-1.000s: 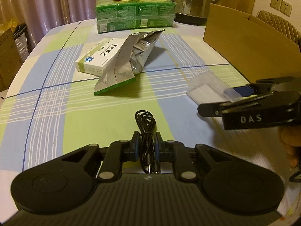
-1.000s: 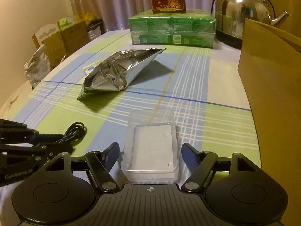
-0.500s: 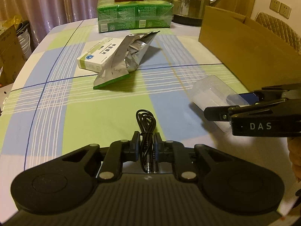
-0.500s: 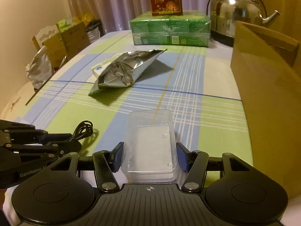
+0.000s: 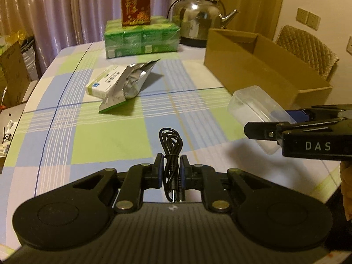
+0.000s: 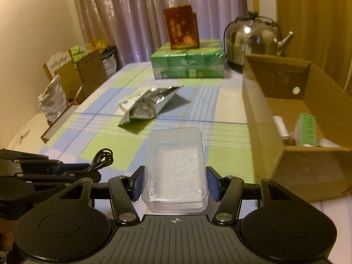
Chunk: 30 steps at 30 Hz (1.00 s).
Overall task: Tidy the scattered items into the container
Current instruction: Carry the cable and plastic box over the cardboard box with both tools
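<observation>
My left gripper [image 5: 172,171] is shut on a coiled black cable [image 5: 171,140], held above the checked tablecloth; the cable's plugs point back at the camera. My right gripper [image 6: 175,182] is shut on a clear plastic box [image 6: 176,167], its blue pads against both long sides, lifted off the table. The open cardboard box [image 6: 264,121] stands just right of it and holds a green packet [image 6: 307,129] and white items. In the left wrist view the right gripper [image 5: 270,121] carries the clear plastic box [image 5: 253,103] in front of the cardboard box [image 5: 253,72]. A silver foil bag [image 5: 132,81] leans on a white medicine box [image 5: 101,83] mid-table.
A stack of green packs [image 5: 140,37] with a red box [image 5: 135,3] on top stands at the table's far end, beside a steel kettle [image 5: 198,22]. A woven chair [image 5: 308,48] is behind the cardboard box. Cartons and bags [image 6: 83,72] sit off the table's left edge.
My right gripper closed on the clear plastic box and lifted it. Both grippers rose, so the inside of the cardboard box now shows. The left gripper kept its hold on the cable.
</observation>
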{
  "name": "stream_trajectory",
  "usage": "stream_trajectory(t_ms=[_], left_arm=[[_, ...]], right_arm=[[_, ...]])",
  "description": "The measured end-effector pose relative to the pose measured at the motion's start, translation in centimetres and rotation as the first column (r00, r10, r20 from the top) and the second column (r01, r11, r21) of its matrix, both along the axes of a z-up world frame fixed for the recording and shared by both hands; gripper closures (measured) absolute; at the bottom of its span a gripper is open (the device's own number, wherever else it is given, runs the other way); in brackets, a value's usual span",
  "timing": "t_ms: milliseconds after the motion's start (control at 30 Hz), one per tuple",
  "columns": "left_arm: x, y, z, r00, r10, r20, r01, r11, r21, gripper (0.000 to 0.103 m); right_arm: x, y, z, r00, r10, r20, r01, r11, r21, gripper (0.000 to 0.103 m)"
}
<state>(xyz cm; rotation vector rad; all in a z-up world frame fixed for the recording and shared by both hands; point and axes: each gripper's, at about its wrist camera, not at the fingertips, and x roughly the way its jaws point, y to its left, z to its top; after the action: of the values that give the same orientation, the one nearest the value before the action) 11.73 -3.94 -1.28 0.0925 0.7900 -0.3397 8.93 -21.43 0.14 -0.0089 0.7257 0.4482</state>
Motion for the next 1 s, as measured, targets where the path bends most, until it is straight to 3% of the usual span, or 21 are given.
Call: stream_trajectory(t_ms=[533,1000], left_arm=[[-2.8,-5.0,4.4,0.99,-0.113,0.078,0.115,0.993,-0.025,0.092],[1.0,-14.3,7.5,0.948,-0.283,0.144,0.291,0.956,-0.032,0.092]], right_arm=[[-3.9,-5.9,4.3,0.989,-0.105,0.101,0.102,0.994,0.032,0.049],[-0.7,-14.5,5.7,0.946,-0.291,0.141,0.285,0.957,0.061,0.048]])
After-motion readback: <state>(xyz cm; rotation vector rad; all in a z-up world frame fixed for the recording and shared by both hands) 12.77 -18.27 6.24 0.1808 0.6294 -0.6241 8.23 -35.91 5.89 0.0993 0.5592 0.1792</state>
